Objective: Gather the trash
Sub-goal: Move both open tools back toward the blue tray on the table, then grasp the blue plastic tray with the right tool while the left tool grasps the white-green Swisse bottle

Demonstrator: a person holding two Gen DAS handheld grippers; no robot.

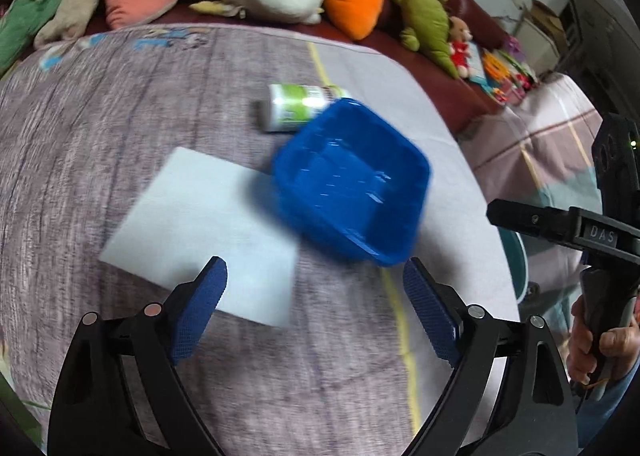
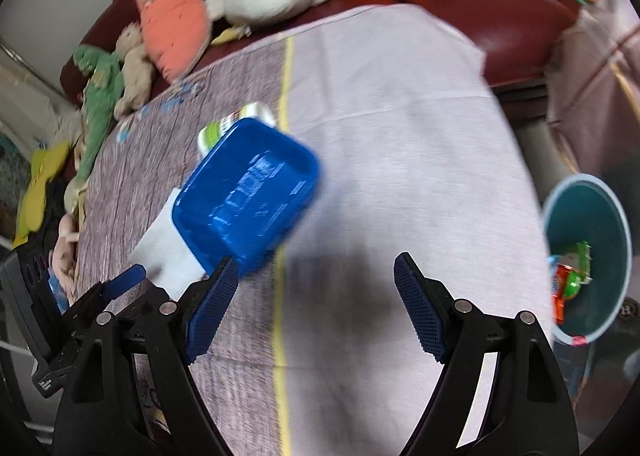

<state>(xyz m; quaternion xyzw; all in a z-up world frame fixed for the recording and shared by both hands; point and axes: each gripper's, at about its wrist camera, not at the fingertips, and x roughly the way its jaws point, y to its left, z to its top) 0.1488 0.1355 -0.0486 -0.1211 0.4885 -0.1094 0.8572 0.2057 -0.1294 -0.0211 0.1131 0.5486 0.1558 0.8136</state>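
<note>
Trash on the tabletop: three pieces, namely one blue square plastic tray (image 1: 352, 183), one flat white rectangular paper sheet (image 1: 200, 232) and one white cylindrical bottle with a green label (image 1: 294, 105).
Blue tray: shallow, glossy, rounded corners, open side up, blurred in both views; it sits near the middle of the tabletop, straddling the yellow stripe (image 1: 400, 320) in the cloth.
Paper sheet: lies flat just left of the tray in the left wrist view, one corner reaching under or against the tray's edge.
Bottle: lies on its side just behind the tray, partly hidden by the tray's far rim.
Tabletop (image 2: 400, 127): covered by a cloth, mauve wood-grain print on one half and plain pale lilac on the other.
Bin: one round teal wastebasket (image 2: 600, 215) stands off the tabletop's right edge, holding crumpled red and green wrappers (image 2: 570, 272).
Left tongs (image 1: 316, 292): released, blue pads spread wide, above the near edge of the paper, grasping nothing.
Right tongs (image 2: 316, 284): released, pads wide apart, the left pad beside the tray's near corner; whether it touches cannot be told.
Sofa: one dark red leather sofa (image 1: 452, 67) behind the tabletop, lined with plush toys, two of them carrots.
</note>
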